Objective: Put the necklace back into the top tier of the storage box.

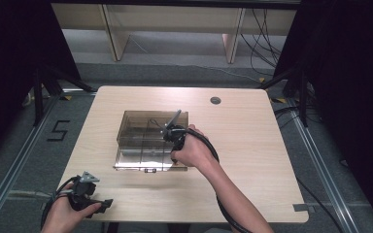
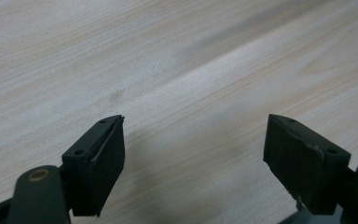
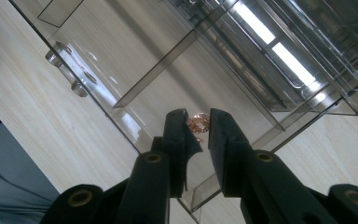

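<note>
A smoky clear plastic drawer box point(image 1: 141, 121) lies on the middle of the wooden table point(image 1: 252, 145), its drawer point(image 1: 136, 160) pulled out toward me. My right gripper point(image 1: 173, 141) reaches down into the drawer's right side. In the right gripper view, its jaws point(image 3: 197, 117) are nearly together on a small copper-coloured sparkly piece point(image 3: 198, 125) just above the drawer floor point(image 3: 121, 60). My left gripper point(image 1: 108, 203) rests at the table's front left corner. Its jaws point(image 2: 193, 140) stand wide open over bare wood with nothing between them.
The drawer has a small handle point(image 3: 67, 70) on its front and a divider point(image 3: 163, 63) splitting it into compartments. A round cable hole point(image 1: 215, 100) sits at the table's back. Black cables trail from both grippers. Wooden furniture legs point(image 1: 114, 34) stand beyond the table.
</note>
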### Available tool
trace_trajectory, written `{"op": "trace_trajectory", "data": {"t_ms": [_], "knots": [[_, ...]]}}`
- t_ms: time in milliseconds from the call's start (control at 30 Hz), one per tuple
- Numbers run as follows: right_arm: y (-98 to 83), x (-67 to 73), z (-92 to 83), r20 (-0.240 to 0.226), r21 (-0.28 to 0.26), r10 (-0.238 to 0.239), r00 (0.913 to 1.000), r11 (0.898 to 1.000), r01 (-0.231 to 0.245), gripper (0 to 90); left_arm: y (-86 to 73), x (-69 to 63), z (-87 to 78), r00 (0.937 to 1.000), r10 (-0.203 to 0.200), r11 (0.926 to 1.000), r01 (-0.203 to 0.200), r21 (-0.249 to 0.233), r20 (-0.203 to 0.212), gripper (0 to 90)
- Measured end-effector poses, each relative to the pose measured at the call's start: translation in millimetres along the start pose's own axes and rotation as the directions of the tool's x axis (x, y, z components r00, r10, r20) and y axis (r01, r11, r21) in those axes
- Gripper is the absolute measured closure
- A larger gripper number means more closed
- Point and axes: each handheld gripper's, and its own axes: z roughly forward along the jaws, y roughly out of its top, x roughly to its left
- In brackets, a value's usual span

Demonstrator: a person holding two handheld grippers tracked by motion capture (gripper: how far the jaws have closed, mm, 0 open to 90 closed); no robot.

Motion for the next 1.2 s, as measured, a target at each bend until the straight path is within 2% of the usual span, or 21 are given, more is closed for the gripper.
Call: {"op": "trace_trajectory", "data": {"t_ms": [33, 133, 200, 233, 267, 300, 333, 367, 400, 467, 500, 533, 567, 600, 633, 667, 700, 833, 933, 967, 1200], "knots": [[0.4, 1.8, -0.3, 0.002, 0.005, 0.011, 0.9999, 1.0, -0.011, 75.8, 0.2, 0.1, -1.8, 0.9999, 0.014, 0.9996, -0.015, 0.026, 0.008, 20.3], [0.2, 4.6, -0.1, 0.008, 0.013, 0.015, 0.9999, 1.0, -0.015, 73.5, 0.2, -0.5, -1.5, 0.9999, 0.004, 0.9999, -0.004, 0.014, 0.013, 20.3], [0.4, 4.0, -0.7, 0.009, 0.009, -0.008, 0.9999, 1.0, 0.008, 71.6, -0.2, -0.1, -0.8, 1.0, 0.008, 1.0, -0.008, 0.004, 0.006, 20.3], [0.3, 2.4, 0.1, 0.01, -0.009, -0.03, 0.9995, 0.999, 0.03, 70.7, 0.1, 0.3, -1.4, 0.9999, 0.009, 0.9998, -0.009, 0.017, 0.008, 20.3], [0.4, 2.2, -0.3, 0.025, -0.007, -0.03, 0.9992, 1.0, 0.03, 69.9, -0.1, 0.2, -0.9, 0.9999, 0.009, 0.9999, -0.009, 0.012, 0.009, 20.3], [1.2, 1.7, -1.1, 0.031, -0.004, -0.051, 0.9982, 0.999, 0.051, 68.7, 0.0, 0.3, -1.3, 0.9999, 0.009, 0.9998, -0.009, 0.015, 0.008, 20.3], [1.3, 1.9, -1.8, 0.017, 0.001, -0.06, 0.998, 0.998, 0.06, 67.8, 0.2, 0.2, -1.3, 0.9999, 0.007, 0.9999, -0.007, 0.011, 0.007, 20.3], [1.5, 1.5, -1.7, 0.027, -0.007, -0.068, 0.9973, 0.998, 0.069, 67.1, 0.3, 0.2, -1.5, 0.9999, 0.008, 0.9999, -0.008, 0.01, 0.007, 20.3], [0.9, 3.2, -1.9, 0.03, -0.004, -0.045, 0.9985, 0.999, 0.045, 66.3, 0.3, 0.1, -1.3, 1.0, 0.007, 0.9999, -0.007, 0.007, 0.007, 20.4], [0.1, 2.8, -2.8, 0.028, -0.012, -0.062, 0.9977, 0.998, 0.063, 64.9, 0.3, 0.1, -1.4, 1.0, 0.008, 0.9999, -0.008, 0.013, 0.006, 20.3], [-0.4, 3.8, -3.7, 0.026, -0.012, -0.046, 0.9986, 0.999, 0.047, 64.4, 0.3, 0.1, -1.4, 0.9999, 0.01, 0.9998, -0.01, 0.017, 0.006, 20.3], [-1.1, 2.8, -4.6, 0.035, -0.019, -0.057, 0.9978, 0.998, 0.057, 63.7, 0.2, 0.1, -1.3, 0.9999, 0.01, 0.9998, -0.01, 0.018, 0.007, 20.3], [-1.9, 4.2, -5.7, 0.034, -0.025, -0.038, 0.9987, 0.999, 0.039, 63.0, 0.1, -0.1, -1.3, 0.9999, 0.009, 0.9998, -0.009, 0.017, 0.006, 20.3], [-2.4, 0.0, -6.6, 0.051, -0.032, -0.095, 0.9941, 0.995, 0.097, 62.2, 0.2, 0.0, -1.5, 0.9999, 0.01, 0.9998, -0.01, 0.016, 0.006, 20.4], [-3.6, 2.7, -8.7, 0.048, -0.031, -0.053, 0.9975, 0.998, 0.054, 61.4, 0.1, 0.0, -1.5, 1.0, 0.009, 0.9999, -0.009, 0.011, 0.004, 20.3], [-4.4, 2.3, -10.7, 0.047, -0.044, -0.058, 0.9972, 0.997, 0.06, 60.7, -0.5, -0.7, -0.3, 1.0, -0.001, 1.0, 0.001, -0.009, 0.006, 20.3], [-4.5, 2.7, -13.5, 0.049, -0.052, -0.067, 0.9965, 0.996, 0.07, 60.0, 0.1, -0.5, -1.5, 1.0, -0.001, 0.9999, 0.0, 0.011, 0.005, 20.3], [-8.6, 6.5, -19.6, 0.019, -0.077, -0.01, 0.9998, 0.997, 0.011, 57.4, -0.2, -0.3, -0.9, 1.0, 0.001, 1.0, -0.001, 0.006, 0.004, 20.4], [-13.0, 5.0, -22.1, 0.021, -0.084, -0.016, 0.9997, 0.996, 0.018, 56.8, 0.0, 0.1, -1.5, 1.0, 0.009, 0.9998, -0.009, 0.017, 0.002, 20.3], [-14.0, 5.5, -23.1, 0.015, -0.083, -0.001, 0.9999, 0.997, 0.003, 56.7, 0.0, 0.1, -1.4, 1.0, 0.01, 0.9998, -0.01, 0.017, 0.002, 20.3], [-24.0, 1.7, -31.9, 0.02, -0.093, 0.015, 0.9997, 0.996, -0.013, 56.2, -0.4, 0.4, -0.8, 1.0, 0.003, 1.0, -0.003, 0.005, -0.003, 20.3]]}}
